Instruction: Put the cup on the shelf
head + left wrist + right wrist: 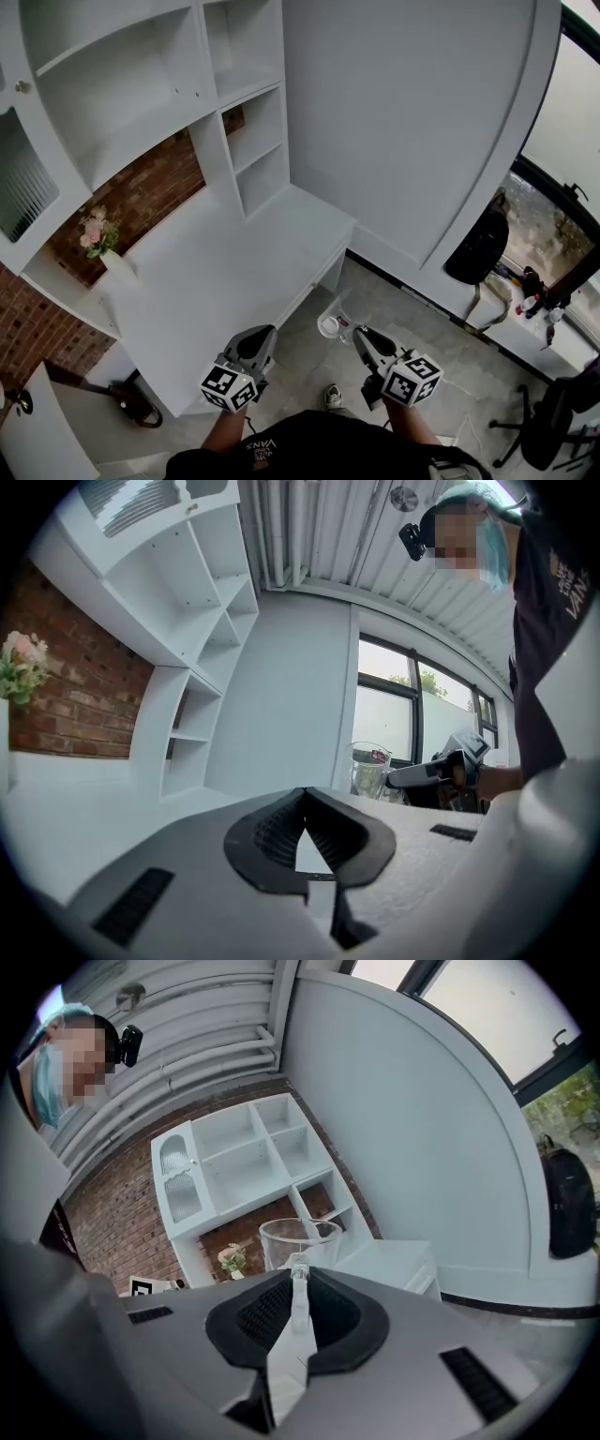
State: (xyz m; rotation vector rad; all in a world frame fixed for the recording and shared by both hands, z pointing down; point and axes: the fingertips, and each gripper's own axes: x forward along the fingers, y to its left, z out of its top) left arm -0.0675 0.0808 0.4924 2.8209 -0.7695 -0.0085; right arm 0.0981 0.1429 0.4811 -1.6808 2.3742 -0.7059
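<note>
A clear glass cup (330,325) hangs over the floor just off the white desk's (225,272) corner. My right gripper (357,332) is shut on its handle, and in the right gripper view the cup (298,1241) stands upright just beyond the closed jaws (298,1275). My left gripper (268,331) hovers at the desk's front edge, shut, with nothing between its tips (303,792). From the left gripper view the cup (370,769) shows off to the right. The white shelf unit (141,141) rises behind the desk, its compartments bare (244,1162).
A vase of pink flowers (98,239) stands on the desk's left ledge against the brick wall. A curved white wall (412,122) is to the right. A black backpack (478,246) leans by the window, and an office chair (553,422) sits at bottom right.
</note>
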